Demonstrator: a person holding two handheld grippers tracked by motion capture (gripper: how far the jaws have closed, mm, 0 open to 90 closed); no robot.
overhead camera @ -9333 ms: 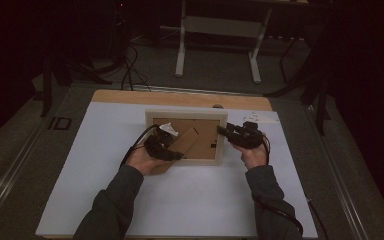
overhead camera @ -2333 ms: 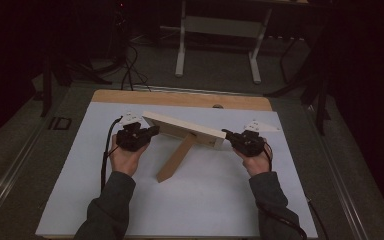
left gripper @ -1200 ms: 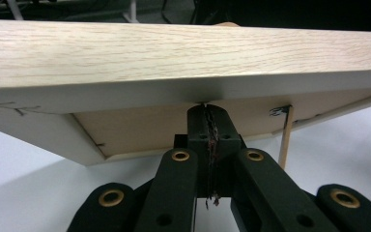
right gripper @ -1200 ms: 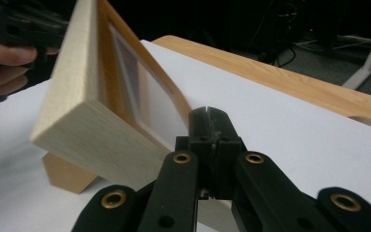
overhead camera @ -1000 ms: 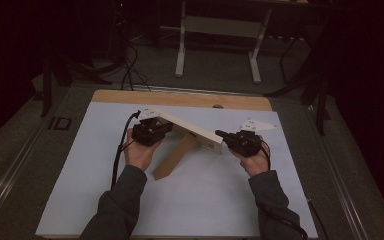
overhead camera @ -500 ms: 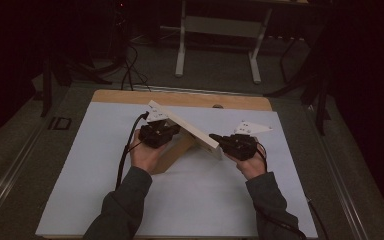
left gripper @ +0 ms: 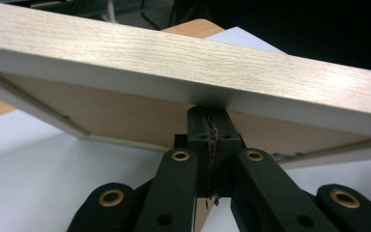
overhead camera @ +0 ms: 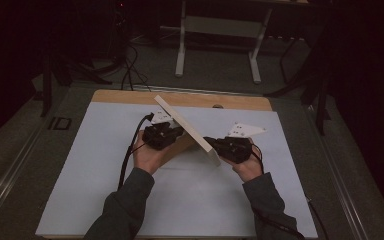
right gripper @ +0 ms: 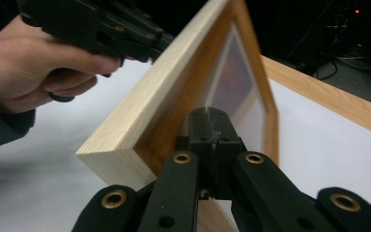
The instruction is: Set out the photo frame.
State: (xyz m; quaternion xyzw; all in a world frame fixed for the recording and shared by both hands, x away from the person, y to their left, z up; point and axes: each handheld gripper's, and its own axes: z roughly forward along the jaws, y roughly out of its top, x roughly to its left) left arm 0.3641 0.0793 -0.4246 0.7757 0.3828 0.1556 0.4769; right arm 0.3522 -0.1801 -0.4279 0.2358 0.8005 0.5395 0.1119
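Frame: wooden picture frame (overhead camera: 185,125) is lifted above the desk (overhead camera: 80,165), tilted steeply, its far corner high and its near corner low between the two hands.
Frame position: over the middle of the white desk surface, slightly toward the far side, running diagonally from back-left to front-right in the high view.
Frame stand: a brown support leg (overhead camera: 177,147) hangs below the back of the frame, just beside the left hand; I cannot tell whether it touches the desk.
Left hand-held gripper: left hand-held gripper (overhead camera: 172,134) meets the frame from the left side; in the left gripper view its jaws are pressed together, tips against the underside of the pale wooden rail (left gripper: 183,63), with the brown backing board (left gripper: 125,116) just behind them.
Right hand-held gripper: right hand-held gripper (overhead camera: 216,145) sits at the frame's low near corner; in the right gripper view the jaws are pressed together and lie against the inner edge of the frame, beside the glass pane (right gripper: 236,92).
Grip: whether either pair of jaws pinches the wood or merely props it I cannot tell.
Left hand: left hand (right gripper: 34,63) grips its tool above the frame's outer edge in the right gripper view.
Desk edge: bare wooden strip (overhead camera: 180,98) along the far side, behind the white sheet.
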